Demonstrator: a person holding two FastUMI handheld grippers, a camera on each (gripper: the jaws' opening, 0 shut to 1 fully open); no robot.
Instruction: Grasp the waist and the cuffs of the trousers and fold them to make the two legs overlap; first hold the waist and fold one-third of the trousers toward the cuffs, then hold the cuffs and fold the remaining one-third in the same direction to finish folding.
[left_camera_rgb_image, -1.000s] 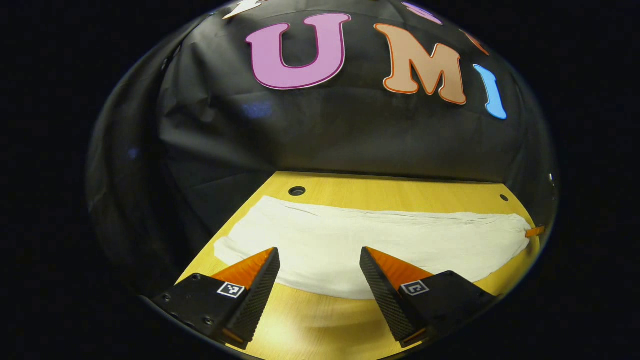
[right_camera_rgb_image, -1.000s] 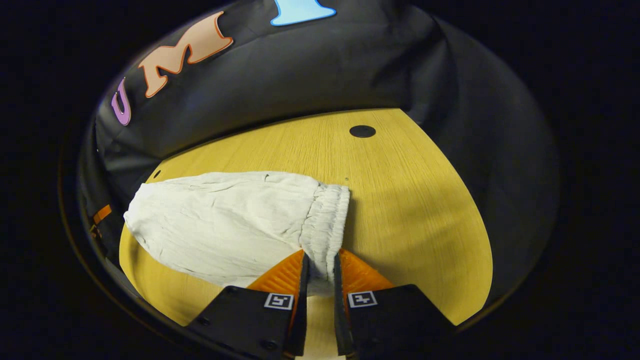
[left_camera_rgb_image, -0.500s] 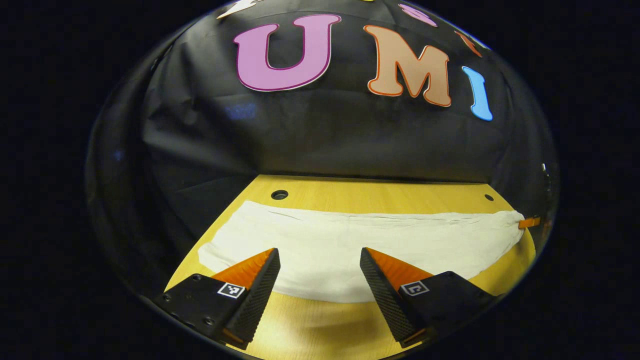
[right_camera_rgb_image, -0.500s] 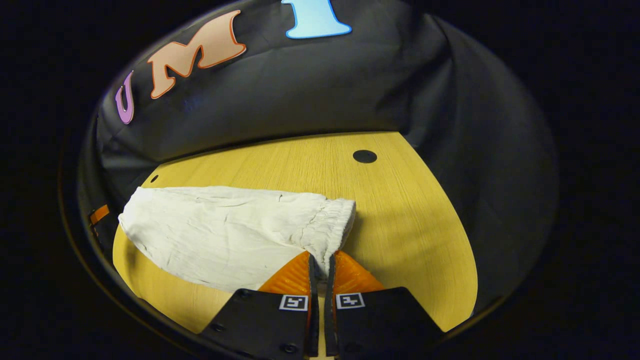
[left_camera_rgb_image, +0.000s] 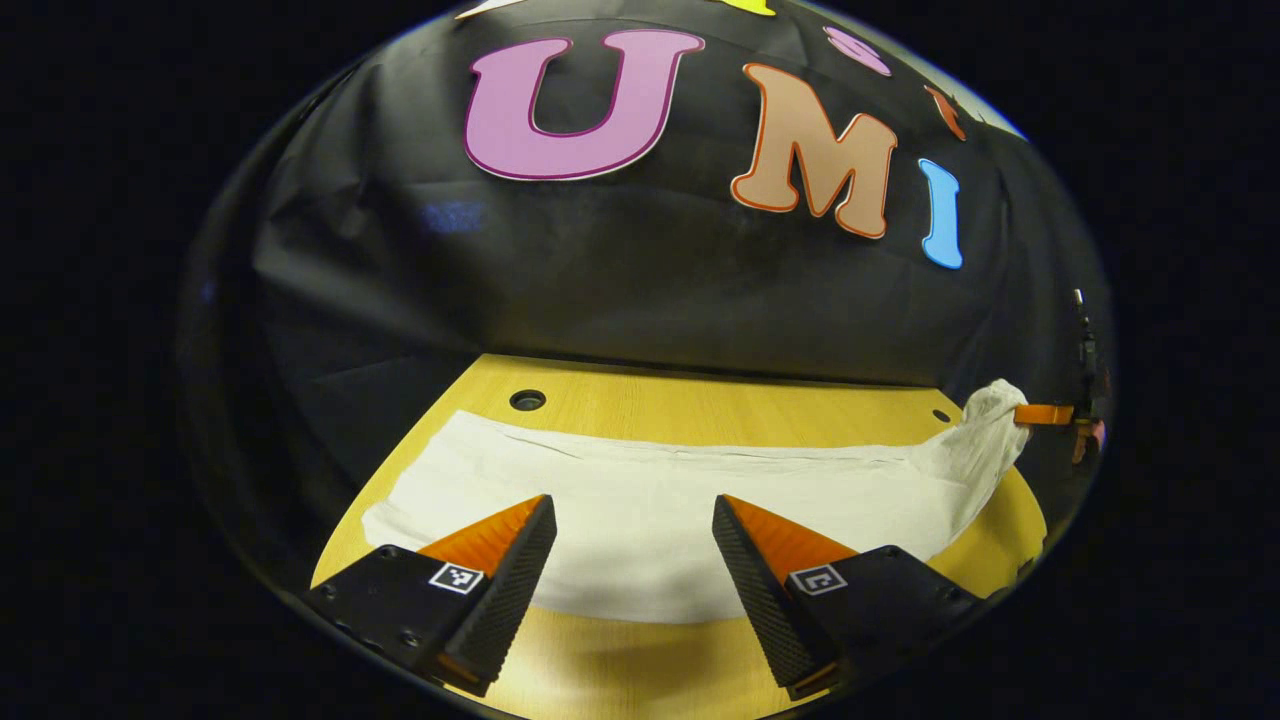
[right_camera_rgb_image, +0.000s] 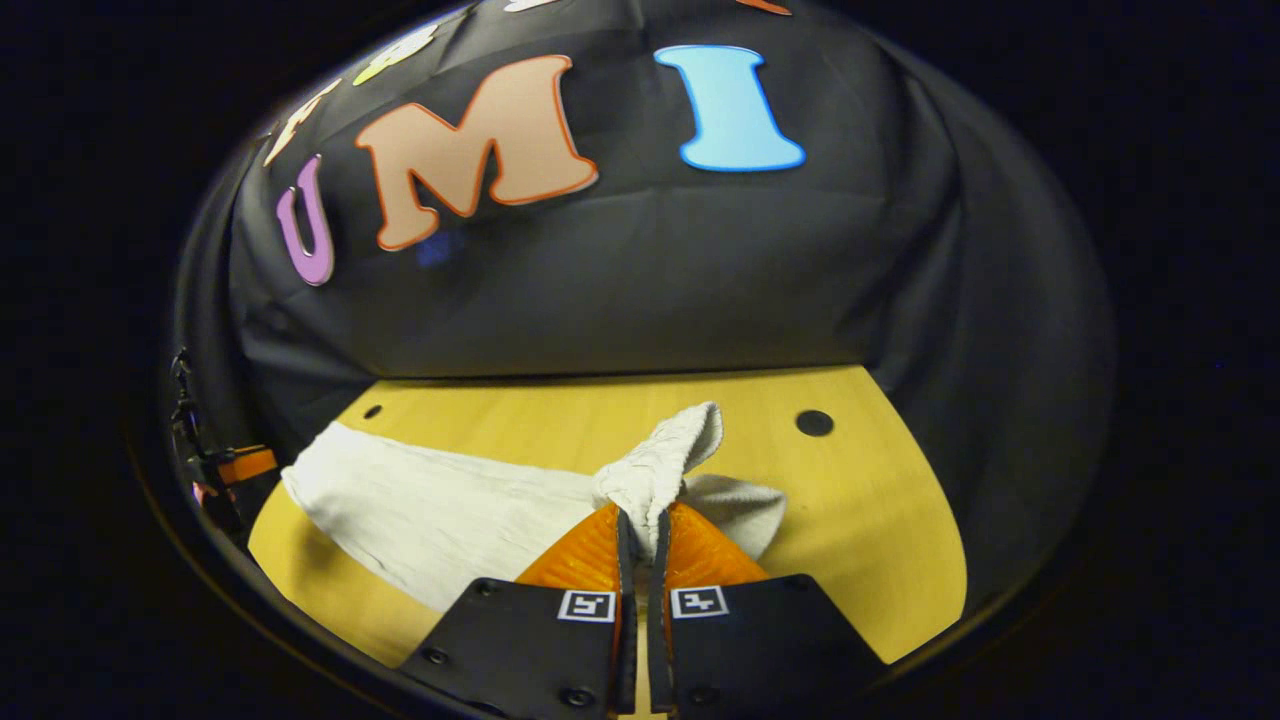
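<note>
One pair of white trousers (left_camera_rgb_image: 650, 495) lies lengthwise across the wooden table (left_camera_rgb_image: 700, 395). In the left gripper view, the left gripper (left_camera_rgb_image: 630, 520) hovers with its two fingers spread wide, the cloth lying at 12 o'clock beyond their tips. In the right gripper view, the right gripper (right_camera_rgb_image: 640, 525) has both fingers pinched on the waist (right_camera_rgb_image: 665, 460), which rises off the table towards 12 o'clock. Two round holes (right_camera_rgb_image: 814, 422) mark the tabletop.
</note>
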